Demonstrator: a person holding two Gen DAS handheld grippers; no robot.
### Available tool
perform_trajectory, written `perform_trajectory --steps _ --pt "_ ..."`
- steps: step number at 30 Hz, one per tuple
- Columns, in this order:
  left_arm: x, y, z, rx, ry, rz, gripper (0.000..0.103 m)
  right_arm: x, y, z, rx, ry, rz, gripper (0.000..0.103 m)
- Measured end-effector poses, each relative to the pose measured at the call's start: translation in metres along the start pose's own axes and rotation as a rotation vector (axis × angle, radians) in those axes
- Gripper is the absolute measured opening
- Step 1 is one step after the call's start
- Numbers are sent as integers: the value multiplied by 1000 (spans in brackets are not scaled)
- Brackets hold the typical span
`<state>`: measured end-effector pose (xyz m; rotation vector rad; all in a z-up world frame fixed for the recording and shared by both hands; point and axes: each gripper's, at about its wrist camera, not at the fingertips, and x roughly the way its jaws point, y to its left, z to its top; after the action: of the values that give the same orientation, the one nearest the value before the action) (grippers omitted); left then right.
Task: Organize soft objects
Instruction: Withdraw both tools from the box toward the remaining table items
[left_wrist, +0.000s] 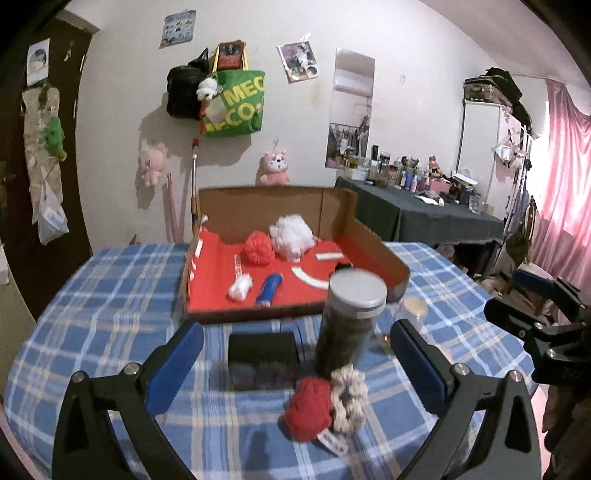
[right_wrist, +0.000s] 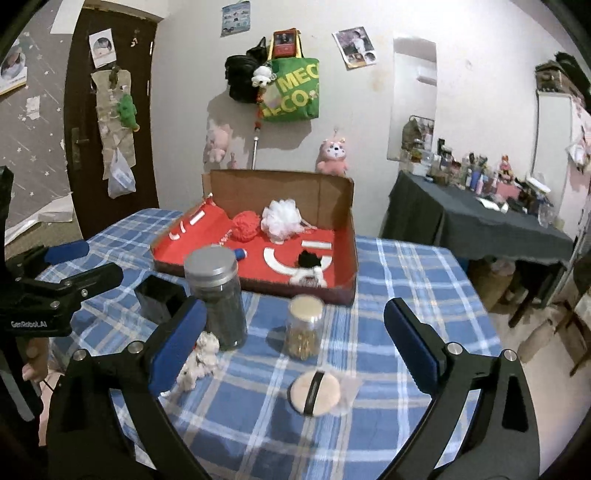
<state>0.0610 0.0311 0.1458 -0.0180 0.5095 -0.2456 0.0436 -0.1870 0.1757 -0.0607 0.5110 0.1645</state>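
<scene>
Left gripper (left_wrist: 295, 354) wide open, nothing held: drop straight onto the red scrunchie (left_wrist: 308, 413) at 6 o'clock, clear of the jar (left_wrist: 351, 325).

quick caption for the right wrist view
Open right gripper above a powder puff on the plaid table.

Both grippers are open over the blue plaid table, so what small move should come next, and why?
Probably lower the open left gripper onto the red knitted scrunchie. It lies loose on the tablecloth between the gripper's fingers, beside the cream scrunchie, while the red-lined cardboard box beyond already holds other soft things.
</scene>
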Motion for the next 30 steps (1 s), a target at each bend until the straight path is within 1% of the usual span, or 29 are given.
perform_trajectory --steps 5,12,17,24,30 --pt "10 1 -25 -11 33 19 103 10 0 -32 1 24 -35 99" --pt "38 2 -58 -23 132 19 103 41 -1 -67 -12 93 -66 99" --pt "53 3 -71 -19 183 27 103 56 -5 -79 -16 124 -74 99" --pt "68 6 -77 -14 221 40 103 69 -8 -87 -31 155 -84 98" --pt "76 5 -80 -1 250 35 103 77 -9 -91 -54 173 -94 98"
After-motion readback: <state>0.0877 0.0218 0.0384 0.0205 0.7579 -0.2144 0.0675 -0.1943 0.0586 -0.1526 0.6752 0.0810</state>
